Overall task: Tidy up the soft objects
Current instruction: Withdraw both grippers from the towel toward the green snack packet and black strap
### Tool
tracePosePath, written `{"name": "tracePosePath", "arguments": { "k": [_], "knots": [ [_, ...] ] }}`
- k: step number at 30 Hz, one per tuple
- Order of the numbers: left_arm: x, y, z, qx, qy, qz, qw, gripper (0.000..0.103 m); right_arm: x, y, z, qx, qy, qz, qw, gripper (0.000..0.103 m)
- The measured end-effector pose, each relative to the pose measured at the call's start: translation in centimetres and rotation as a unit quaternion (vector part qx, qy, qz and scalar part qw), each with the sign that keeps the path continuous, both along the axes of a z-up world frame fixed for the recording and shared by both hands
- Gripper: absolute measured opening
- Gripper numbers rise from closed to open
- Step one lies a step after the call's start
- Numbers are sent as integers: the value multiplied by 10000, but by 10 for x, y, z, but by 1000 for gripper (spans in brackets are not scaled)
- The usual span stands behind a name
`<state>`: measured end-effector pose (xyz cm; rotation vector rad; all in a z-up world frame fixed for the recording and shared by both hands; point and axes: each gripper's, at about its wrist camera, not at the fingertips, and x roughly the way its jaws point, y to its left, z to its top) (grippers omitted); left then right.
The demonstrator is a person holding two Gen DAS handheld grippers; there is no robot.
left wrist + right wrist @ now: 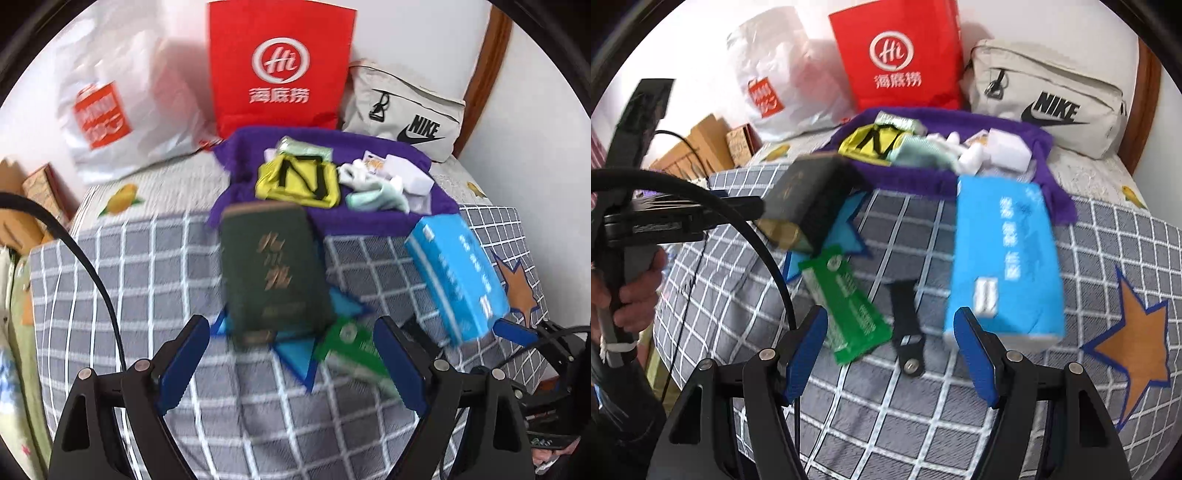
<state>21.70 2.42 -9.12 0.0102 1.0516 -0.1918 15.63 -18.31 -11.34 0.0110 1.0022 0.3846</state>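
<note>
Grey checked bedding (147, 266), a soft woven quilt crossed by white lines and sewn with star patches, fills the left wrist view. At its far edge, against the white wall, stand a crinkled white plastic bag (122, 107), a stiff red paper bag (277, 66) and a pale fabric pouch (402, 110). A fuzzy purple cloth (332, 218) lies spread before them, carrying a yellow pouch with black straps (297, 181) and a heap of small white and mint pieces (384, 184), too blurred to name. Nearer lie a dark green rectangular pack (273, 269), a glossy green sachet (351, 347) and a light blue tissue pack (458, 280). The left gripper (291, 362) hovers over the dark green pack with its blue-padded fingers spread wide and nothing between them.

From the right wrist view, the same quilt (1108, 258) shows an orange star. The blue tissue pack (1004, 258), soft-cornered and oblong, sits just ahead of the right gripper (890, 350), whose fingers stand apart, gripping nothing. Between them on the quilt lie the flat green sachet (846, 306) and a black strap with a metal snap (907, 325). A hand (631, 291) holds the other gripper's handle at the left.
</note>
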Motion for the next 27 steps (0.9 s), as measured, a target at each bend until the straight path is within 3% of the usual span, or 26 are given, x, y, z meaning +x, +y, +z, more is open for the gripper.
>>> {"name": "tracePosePath", "arguments": {
  "k": [3,5,10,14,16,18,20,21,27],
  "knots": [
    [-21,16,-6,-162,16,178,9997,90,-8,9,-13,-94,27,89,9999,63],
    [-33,25,-10,-364,62,291,9989,90,-11,15,-22,-168,96,159,9997,53],
    [-52,40,-21,-754,171,403,9962,90,-12,10,-48,-293,337,-20,9990,50],
    [-61,44,-32,-806,180,358,9959,90,-9,-2,-67,-266,282,-258,9989,48],
    [-62,44,-39,-832,235,326,9957,90,-9,-5,-67,-188,47,-322,9993,46],
    [-62,44,-48,-811,343,350,9955,90,-7,-3,-70,-291,-25,-366,9989,39],
    [-63,43,-52,-827,387,331,9953,90,-11,1,-70,-524,-176,-297,9980,23],
    [-63,42,-53,-850,390,314,9951,90,-12,2,-70,-560,-199,-226,9980,22],
    [-68,35,-58,-877,409,184,9951,90,-29,-4,-66,-274,347,13,9990,21]
  ]
}}
